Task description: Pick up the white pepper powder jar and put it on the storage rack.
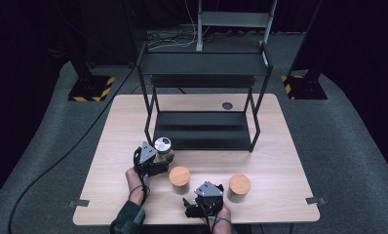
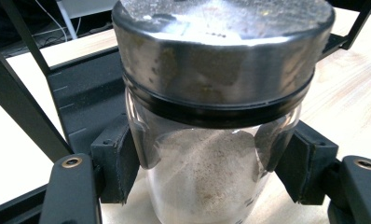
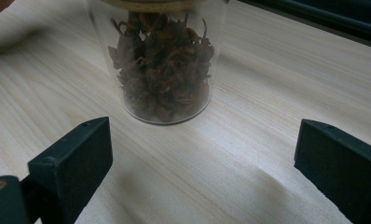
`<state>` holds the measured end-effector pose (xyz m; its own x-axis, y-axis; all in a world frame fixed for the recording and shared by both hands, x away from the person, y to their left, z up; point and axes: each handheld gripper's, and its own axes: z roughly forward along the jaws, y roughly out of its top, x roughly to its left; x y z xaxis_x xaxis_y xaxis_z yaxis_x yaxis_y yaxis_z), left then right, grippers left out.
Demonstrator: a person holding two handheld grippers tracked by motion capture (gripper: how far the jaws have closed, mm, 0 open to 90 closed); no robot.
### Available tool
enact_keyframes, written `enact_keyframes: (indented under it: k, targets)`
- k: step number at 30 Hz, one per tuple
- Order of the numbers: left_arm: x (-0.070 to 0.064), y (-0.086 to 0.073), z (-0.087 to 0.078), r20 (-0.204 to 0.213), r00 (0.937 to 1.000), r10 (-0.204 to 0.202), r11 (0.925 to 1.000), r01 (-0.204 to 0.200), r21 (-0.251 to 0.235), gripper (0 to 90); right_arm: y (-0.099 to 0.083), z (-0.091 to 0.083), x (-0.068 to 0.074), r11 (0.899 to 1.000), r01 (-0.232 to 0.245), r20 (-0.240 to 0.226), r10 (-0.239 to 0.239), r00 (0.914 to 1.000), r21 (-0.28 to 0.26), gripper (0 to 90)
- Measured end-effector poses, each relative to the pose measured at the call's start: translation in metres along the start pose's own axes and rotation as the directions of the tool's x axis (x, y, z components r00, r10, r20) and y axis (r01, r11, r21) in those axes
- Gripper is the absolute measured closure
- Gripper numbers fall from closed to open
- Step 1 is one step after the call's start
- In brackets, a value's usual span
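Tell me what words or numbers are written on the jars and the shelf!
There are none I can read. The metal lid of the glass jar in the left gripper carries a small dark mark, too blurred to read. The jar of dried leaves, the wooden lids and the black shelf rack bear no lettering.

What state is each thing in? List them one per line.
Left gripper: shut on the metal-lidded jar.
Metal-lidded jar: upright, lid on, part full of pale powder, gripped on both sides.
Right gripper: open, holding nothing, aimed at a jar of dried leaves.
Jar of dried leaves: upright on the table, untouched.
Other wooden-lidded jar: upright, lid on, free.
Black rack: both shelves bare.
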<state>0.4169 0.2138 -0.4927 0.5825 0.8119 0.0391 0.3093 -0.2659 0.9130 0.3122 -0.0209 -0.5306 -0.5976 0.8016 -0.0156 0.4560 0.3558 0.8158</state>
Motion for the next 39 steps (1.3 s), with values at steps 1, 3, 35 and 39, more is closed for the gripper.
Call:
enact_keyframes:
  k: [1,3,35,39]
  targets:
    - [0.001,0.001,0.0,0.0,1.0,0.001,1.0,-0.001,0.001,30.3,0.0,0.0,0.0,1.0,0.0,0.0,0.0,1.0,0.0,3.4]
    - [0.001,0.002,0.001,0.001,1.0,0.004,1.0,-0.004,0.001,30.3,0.0,0.0,0.0,1.0,0.001,0.0,-0.001,1.0,0.001,3.5]
    - [-0.003,0.012,0.023,0.013,0.9995,0.03,0.9995,-0.03,-0.012,30.3,0.0,0.0,0.0,1.0,0.001,0.001,-0.001,1.0,-0.005,3.5]
    - [-0.002,0.014,0.025,0.012,0.9993,0.036,0.9993,-0.036,-0.014,30.3,0.0,0.0,0.0,1.0,0.0,0.001,0.0,1.0,-0.004,3.5]
